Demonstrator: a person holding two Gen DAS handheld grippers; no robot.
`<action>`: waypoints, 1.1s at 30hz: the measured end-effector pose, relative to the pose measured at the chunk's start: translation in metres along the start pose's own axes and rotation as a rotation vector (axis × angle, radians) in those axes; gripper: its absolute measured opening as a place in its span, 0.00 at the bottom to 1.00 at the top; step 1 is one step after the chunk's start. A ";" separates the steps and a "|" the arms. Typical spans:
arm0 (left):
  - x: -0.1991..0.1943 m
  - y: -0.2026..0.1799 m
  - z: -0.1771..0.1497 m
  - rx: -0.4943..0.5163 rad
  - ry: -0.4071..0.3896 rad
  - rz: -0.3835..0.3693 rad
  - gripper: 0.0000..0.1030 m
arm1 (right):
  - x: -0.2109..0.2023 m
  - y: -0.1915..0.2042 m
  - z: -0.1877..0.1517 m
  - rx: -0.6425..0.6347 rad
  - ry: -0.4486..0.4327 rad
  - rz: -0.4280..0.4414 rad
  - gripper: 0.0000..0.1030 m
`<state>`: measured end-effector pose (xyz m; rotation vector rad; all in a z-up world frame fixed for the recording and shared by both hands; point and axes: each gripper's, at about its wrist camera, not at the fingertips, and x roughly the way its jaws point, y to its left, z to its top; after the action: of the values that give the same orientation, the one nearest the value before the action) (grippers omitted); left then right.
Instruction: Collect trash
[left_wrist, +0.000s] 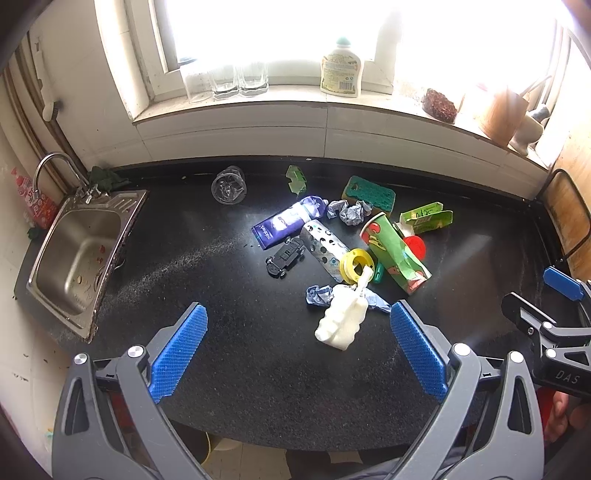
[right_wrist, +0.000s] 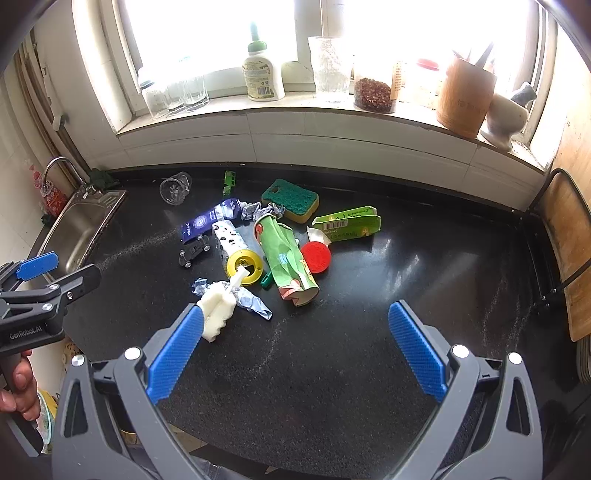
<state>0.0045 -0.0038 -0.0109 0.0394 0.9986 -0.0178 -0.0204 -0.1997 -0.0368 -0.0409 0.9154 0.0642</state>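
Observation:
Litter lies in a heap on the black counter (left_wrist: 229, 332): a crushed green paper cup (left_wrist: 395, 254) (right_wrist: 286, 258), a flattened green carton (left_wrist: 426, 218) (right_wrist: 349, 223), a purple wrapper (left_wrist: 286, 221) (right_wrist: 208, 219), a spotted white tube (left_wrist: 325, 249), crumpled paper (left_wrist: 349, 210) (right_wrist: 258, 210) and a blue-grey wad (left_wrist: 319, 295) (right_wrist: 255, 302). A white sponge brush (left_wrist: 341, 319) (right_wrist: 218, 308) lies nearest. My left gripper (left_wrist: 299, 349) hovers open before the heap, empty. My right gripper (right_wrist: 295, 350) is open too, its left pad (right_wrist: 173, 354) beside the brush.
A steel sink (left_wrist: 79, 254) sits at the left. Among the heap are a yellow tape reel (left_wrist: 356, 264), red lid (right_wrist: 316, 256), toy car (left_wrist: 284, 256), green sponge (right_wrist: 291, 199) and a tipped glass (left_wrist: 229, 184). Bottles and jars line the windowsill (right_wrist: 295, 114). A chair (right_wrist: 565, 240) stands right.

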 end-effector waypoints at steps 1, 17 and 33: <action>0.000 0.000 -0.001 0.000 0.000 0.000 0.94 | 0.000 0.000 0.000 0.000 0.000 0.000 0.94; 0.003 0.005 0.001 -0.005 0.021 -0.002 0.94 | -0.001 -0.001 -0.002 0.002 0.001 0.004 0.94; 0.004 0.005 0.001 -0.007 0.024 -0.001 0.94 | 0.001 0.000 0.003 0.012 0.010 0.011 0.94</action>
<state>0.0072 0.0015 -0.0133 0.0325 1.0224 -0.0150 -0.0173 -0.1995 -0.0359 -0.0255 0.9256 0.0691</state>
